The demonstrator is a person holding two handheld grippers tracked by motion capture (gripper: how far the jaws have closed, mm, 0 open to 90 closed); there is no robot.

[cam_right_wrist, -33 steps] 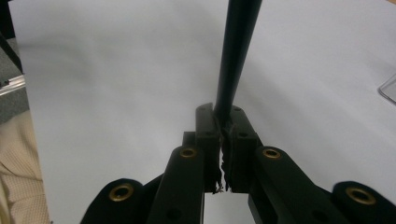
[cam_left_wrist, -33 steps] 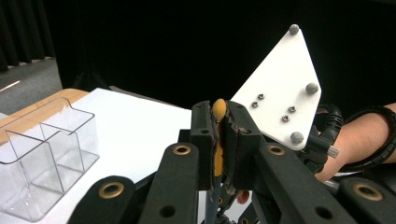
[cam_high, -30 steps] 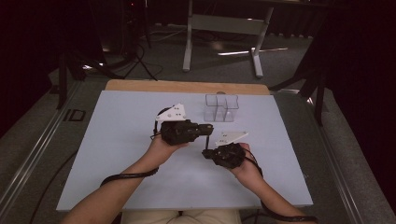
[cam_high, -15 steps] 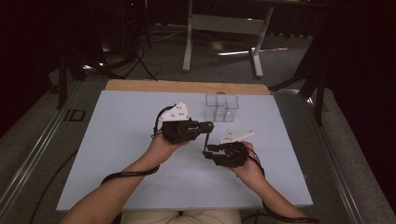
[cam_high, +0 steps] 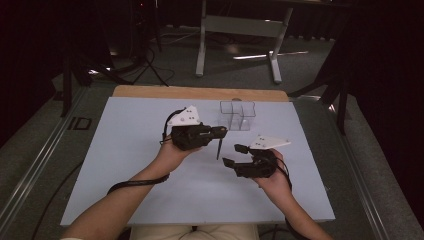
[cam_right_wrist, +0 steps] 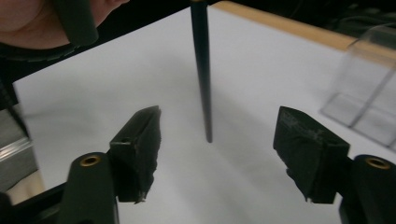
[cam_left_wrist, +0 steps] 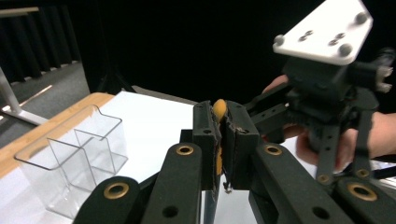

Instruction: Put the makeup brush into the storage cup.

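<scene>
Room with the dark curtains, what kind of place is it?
Probably a lab or studio for recording hand tasks. A white table sits among black curtains, with cables and a metal stand on the floor. The person works with two camera-carrying tongs.

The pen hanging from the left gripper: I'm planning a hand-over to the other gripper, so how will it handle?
The pen looks stiff: it hangs straight from the left gripper, pinched only at its top. It is slim and smooth, so it may pivot or slip between the pads. If laid on the table it would probably roll.
</scene>
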